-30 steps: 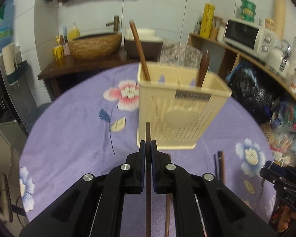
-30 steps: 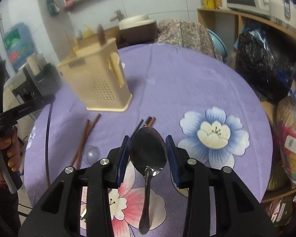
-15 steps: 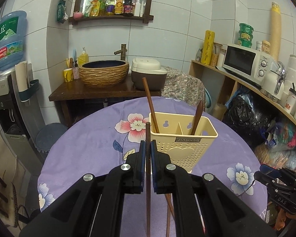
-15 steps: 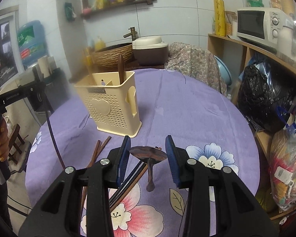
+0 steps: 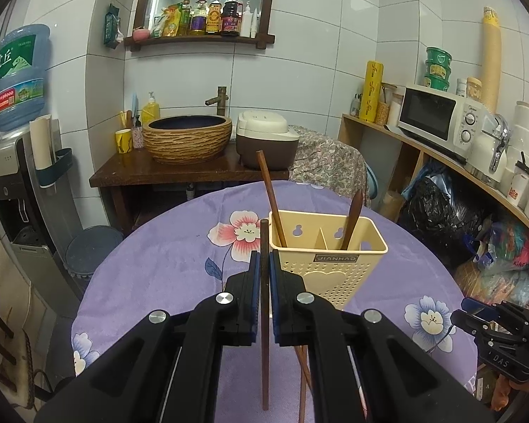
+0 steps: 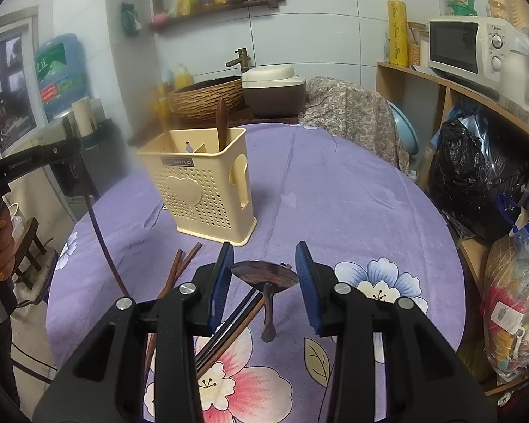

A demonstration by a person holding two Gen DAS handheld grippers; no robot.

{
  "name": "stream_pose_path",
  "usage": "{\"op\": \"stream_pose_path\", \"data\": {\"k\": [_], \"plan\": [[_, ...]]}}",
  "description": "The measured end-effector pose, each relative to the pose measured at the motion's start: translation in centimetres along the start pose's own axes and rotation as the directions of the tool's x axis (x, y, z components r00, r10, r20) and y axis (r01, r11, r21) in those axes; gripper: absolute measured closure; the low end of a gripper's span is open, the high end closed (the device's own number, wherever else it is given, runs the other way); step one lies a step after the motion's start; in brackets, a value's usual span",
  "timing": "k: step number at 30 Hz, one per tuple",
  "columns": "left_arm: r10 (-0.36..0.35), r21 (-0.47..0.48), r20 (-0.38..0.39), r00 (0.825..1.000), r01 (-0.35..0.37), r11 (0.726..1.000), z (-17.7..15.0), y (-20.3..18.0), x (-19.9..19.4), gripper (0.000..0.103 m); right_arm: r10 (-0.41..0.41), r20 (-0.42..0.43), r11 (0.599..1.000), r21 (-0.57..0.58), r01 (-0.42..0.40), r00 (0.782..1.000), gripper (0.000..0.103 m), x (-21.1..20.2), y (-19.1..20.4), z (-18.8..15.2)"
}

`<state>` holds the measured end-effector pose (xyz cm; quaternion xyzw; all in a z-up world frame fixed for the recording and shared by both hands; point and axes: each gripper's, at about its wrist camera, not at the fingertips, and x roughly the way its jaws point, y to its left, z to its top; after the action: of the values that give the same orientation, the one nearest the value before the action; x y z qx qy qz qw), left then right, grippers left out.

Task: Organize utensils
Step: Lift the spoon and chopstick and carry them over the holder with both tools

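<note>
My left gripper is shut on a dark wooden chopstick, held upright just left of the cream utensil holder. The holder has one chopstick in its left compartment and a dark spoon handle in its right one. My right gripper is shut on the bowl of a dark wooden spoon, its handle hanging down above the table. The holder stands ahead and left of it. Loose chopsticks lie on the cloth below.
The round table has a purple floral cloth. Behind it stand a wooden counter with a woven basin and a rice cooker. A shelf with a microwave and bags runs along the right.
Both grippers have risen and tilted up with their utensils. The spoon now hangs handle-down between the right jaws. The holder appears farther from the left gripper.
</note>
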<state>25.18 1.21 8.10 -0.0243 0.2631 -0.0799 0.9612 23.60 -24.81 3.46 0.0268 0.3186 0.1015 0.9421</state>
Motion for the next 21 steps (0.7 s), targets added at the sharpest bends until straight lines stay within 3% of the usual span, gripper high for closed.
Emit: {"op": "stream_pose_path", "data": {"k": [6, 11, 17, 21], "plan": [[-0.012, -0.012, 0.021, 1.0, 0.013, 1.0, 1.5, 0.5, -0.5, 0.097, 0.033, 0.002, 0.999, -0.01, -0.033, 0.999, 0.066, 0.0, 0.2, 1.2], [-0.04, -0.007, 0.062, 0.997, 0.04, 0.999, 5.1, 0.3, -1.8, 0.097, 0.087, 0.04, 0.996, -0.037, -0.086, 0.995, 0.066, -0.6, 1.3, 3.9], [-0.058, 0.011, 0.199, 0.978, 0.057, 0.998, 11.9, -0.8, -4.9, 0.097, 0.119, 0.185, 0.987, -0.133, -0.095, 0.975, 0.066, -2.6, 4.4, 10.9], [-0.009, -0.005, 0.275, 0.961, 0.011, 1.0, 15.4, -1.6, -5.0, 0.097, 0.133, 0.256, 0.983, -0.156, -0.095, 0.958, 0.066, -2.9, 6.0, 15.4]]}}
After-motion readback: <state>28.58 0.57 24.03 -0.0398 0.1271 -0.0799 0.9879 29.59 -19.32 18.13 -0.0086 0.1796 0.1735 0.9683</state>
